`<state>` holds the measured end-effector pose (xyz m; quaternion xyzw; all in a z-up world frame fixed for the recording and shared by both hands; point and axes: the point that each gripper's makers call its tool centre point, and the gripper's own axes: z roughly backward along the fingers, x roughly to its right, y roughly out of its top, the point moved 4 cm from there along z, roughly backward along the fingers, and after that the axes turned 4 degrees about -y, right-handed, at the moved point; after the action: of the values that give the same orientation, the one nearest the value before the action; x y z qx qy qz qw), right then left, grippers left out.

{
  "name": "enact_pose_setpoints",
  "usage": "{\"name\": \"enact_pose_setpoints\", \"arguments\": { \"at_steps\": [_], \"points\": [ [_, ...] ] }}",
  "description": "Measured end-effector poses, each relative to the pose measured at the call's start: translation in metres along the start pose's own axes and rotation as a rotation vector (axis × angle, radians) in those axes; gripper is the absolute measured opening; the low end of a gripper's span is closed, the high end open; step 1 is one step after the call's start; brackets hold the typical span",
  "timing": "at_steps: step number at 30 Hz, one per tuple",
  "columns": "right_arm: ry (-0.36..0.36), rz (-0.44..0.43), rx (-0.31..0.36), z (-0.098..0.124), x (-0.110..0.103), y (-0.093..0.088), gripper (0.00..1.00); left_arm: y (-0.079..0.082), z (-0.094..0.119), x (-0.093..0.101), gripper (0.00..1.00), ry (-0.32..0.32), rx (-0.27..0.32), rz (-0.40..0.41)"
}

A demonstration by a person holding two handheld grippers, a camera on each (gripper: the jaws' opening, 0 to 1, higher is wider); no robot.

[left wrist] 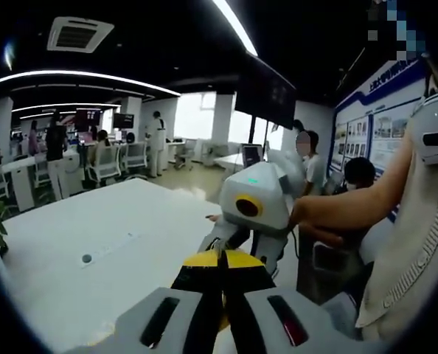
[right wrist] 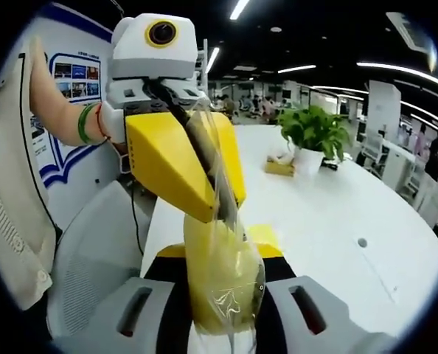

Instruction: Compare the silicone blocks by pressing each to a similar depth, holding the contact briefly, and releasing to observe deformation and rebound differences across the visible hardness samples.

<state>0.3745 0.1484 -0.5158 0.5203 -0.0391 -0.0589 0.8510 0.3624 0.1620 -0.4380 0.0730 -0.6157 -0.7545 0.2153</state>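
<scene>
A yellowish silicone block in a clear plastic bag (right wrist: 223, 284) hangs upright in the air in the right gripper view. My left gripper (right wrist: 223, 210) reaches in from the upper left there, its yellow jaws shut on the top of the bag. My right gripper (right wrist: 219, 247) has its jaws against both sides of the bagged block. In the left gripper view my left gripper (left wrist: 220, 259) shows yellow tips pressed together. Just beyond them is my right gripper (left wrist: 241, 247), held by a person's arm (left wrist: 352, 203). The bag is hidden behind the jaws there.
A long white table (right wrist: 337, 214) runs ahead, with a potted plant (right wrist: 311, 133) and a small yellow box (right wrist: 280, 166) on it. A white mesh chair (right wrist: 94, 251) stands at the left. Several people (left wrist: 307, 158) and office chairs (left wrist: 105, 162) are farther back.
</scene>
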Motion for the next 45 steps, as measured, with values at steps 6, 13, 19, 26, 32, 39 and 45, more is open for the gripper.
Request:
{"name": "enact_pose_setpoints", "arguments": {
  "at_steps": [6, 13, 19, 26, 32, 39, 45],
  "points": [
    [-0.009, 0.032, -0.006, 0.0019, 0.0005, -0.0002, 0.23, 0.0005, -0.0001, 0.0013, 0.0, -0.001, 0.001, 0.0],
    [0.005, 0.044, -0.015, 0.0029, -0.0005, -0.0012, 0.25, -0.0001, -0.0001, 0.0028, 0.0, -0.002, -0.001, 0.006],
    [0.003, 0.054, -0.016, 0.0031, -0.0006, -0.0015, 0.26, -0.0004, 0.0002, 0.003, 0.0, 0.0, 0.0, 0.014],
    [0.011, 0.055, -0.017, 0.0035, -0.0006, -0.0017, 0.27, 0.0, 0.0001, 0.0039, 0.0, 0.003, 0.005, 0.023],
    [0.013, 0.058, -0.022, 0.0017, -0.0009, -0.0036, 0.28, -0.0024, 0.0005, 0.0037, 0.0, 0.006, 0.01, 0.023],
    [0.018, 0.059, -0.025, -0.0017, -0.0007, -0.0054, 0.29, -0.0062, 0.0022, 0.0006, 0.0, 0.008, 0.015, 0.05],
    [0.026, 0.053, -0.029, -0.0034, -0.0004, -0.0067, 0.31, -0.0082, 0.0028, -0.0028, 0.0, 0.011, 0.019, 0.083]
  ]
}}
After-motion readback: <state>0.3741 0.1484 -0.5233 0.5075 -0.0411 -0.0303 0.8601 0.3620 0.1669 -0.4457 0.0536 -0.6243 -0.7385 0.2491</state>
